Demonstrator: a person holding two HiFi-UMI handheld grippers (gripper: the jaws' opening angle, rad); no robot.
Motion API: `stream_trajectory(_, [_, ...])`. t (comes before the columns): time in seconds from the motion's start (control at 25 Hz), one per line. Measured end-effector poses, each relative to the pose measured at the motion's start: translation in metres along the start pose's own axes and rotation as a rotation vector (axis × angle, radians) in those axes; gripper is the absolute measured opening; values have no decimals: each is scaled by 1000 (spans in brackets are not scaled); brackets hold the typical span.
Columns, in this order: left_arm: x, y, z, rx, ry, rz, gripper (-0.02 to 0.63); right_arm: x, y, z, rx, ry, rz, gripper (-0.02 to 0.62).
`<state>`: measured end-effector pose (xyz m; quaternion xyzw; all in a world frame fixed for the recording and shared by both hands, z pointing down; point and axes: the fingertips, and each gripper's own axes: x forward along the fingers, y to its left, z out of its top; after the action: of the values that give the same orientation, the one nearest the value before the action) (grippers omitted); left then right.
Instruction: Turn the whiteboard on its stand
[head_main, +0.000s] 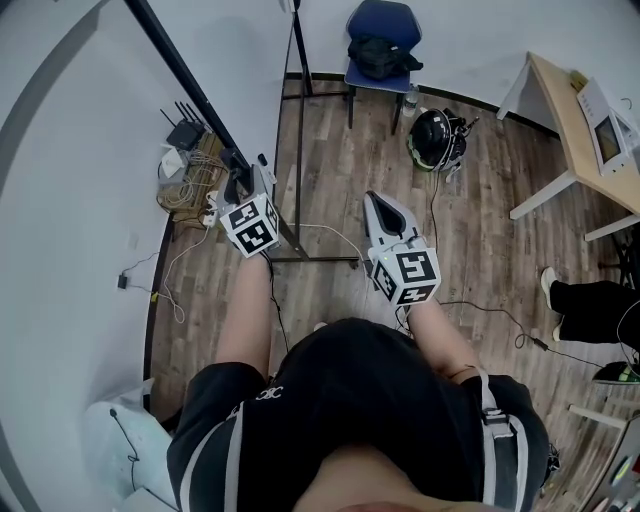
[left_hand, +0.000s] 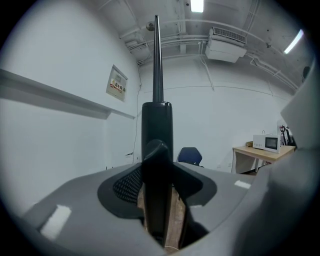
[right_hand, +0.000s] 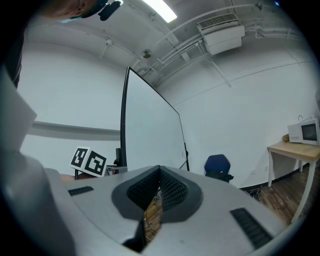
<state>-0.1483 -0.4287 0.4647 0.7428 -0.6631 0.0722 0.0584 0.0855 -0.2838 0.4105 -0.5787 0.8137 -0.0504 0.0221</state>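
In the head view the whiteboard (head_main: 60, 200) fills the left side, with its black edge (head_main: 190, 90) running diagonally down to the stand's foot (head_main: 315, 261). My left gripper (head_main: 243, 186) is at that edge. In the left gripper view the black frame post and its knob (left_hand: 157, 150) stand between the jaws of my left gripper (left_hand: 157, 192), with slivers of floor showing on both sides of the post, so the jaws are open. My right gripper (head_main: 379, 202) hovers to the right of the stand, shut and empty. The right gripper view shows the whiteboard (right_hand: 150, 135) ahead of my right gripper (right_hand: 159, 172).
A blue chair (head_main: 383, 40) with a black bag on it stands at the far wall, and a black helmet (head_main: 435, 137) lies on the floor. A router and cables (head_main: 185, 160) lie left of the stand. A table (head_main: 575, 120) with a microwave stands at the right, and a person's leg (head_main: 590, 298) is nearby.
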Motion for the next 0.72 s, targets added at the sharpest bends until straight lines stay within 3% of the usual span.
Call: stream_trajectory(0.72, [-11, -1, -2, -2, 5, -6, 187, -5, 3, -4, 3, 12, 4, 5])
